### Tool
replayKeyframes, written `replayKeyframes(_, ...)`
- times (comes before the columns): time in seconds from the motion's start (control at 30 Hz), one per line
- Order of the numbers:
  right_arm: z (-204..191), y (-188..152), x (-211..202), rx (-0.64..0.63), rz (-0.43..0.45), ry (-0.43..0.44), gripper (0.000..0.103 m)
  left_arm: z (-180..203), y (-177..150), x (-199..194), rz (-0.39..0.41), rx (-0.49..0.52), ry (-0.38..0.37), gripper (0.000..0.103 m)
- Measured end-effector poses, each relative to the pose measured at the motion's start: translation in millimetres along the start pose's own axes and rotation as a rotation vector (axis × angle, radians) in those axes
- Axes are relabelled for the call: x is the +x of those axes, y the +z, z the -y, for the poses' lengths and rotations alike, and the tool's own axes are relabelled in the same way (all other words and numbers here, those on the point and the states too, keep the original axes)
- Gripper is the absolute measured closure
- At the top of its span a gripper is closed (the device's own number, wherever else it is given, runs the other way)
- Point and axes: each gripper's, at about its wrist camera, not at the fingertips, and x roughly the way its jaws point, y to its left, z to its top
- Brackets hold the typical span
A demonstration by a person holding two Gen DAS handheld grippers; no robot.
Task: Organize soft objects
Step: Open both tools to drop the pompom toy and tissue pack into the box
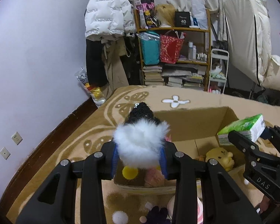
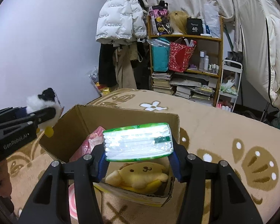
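My left gripper is shut on a black and white plush penguin with yellow feet, held above the near left corner of an open cardboard box. My right gripper is shut on a green tissue pack, held over the same box. A yellow plush dog lies in the box under the pack; it also shows in the left wrist view. The right gripper with the tissue pack shows at the right of the left wrist view. The penguin shows at the left of the right wrist view.
The box stands on a beige patterned blanket. A pink item lies in the box's left part. Small plush pieces lie on the blanket in front of the box. A wooden shelf and hanging coats stand behind.
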Motion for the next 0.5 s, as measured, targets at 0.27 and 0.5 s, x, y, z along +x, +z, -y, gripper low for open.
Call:
replayKeyframes(0.27,5.3,-3.5,6.7,0.021,-0.046,0.014,0.043,2.9,-9.1,12.2,-0.079,-0.010,-0.028,0.045)
replayKeyframes(0.5,8.6,0.7,-4.6,0.035,-0.012,0.003,0.021,-1.7,-9.6,7.9,-0.082,-0.033,-0.012,0.030)
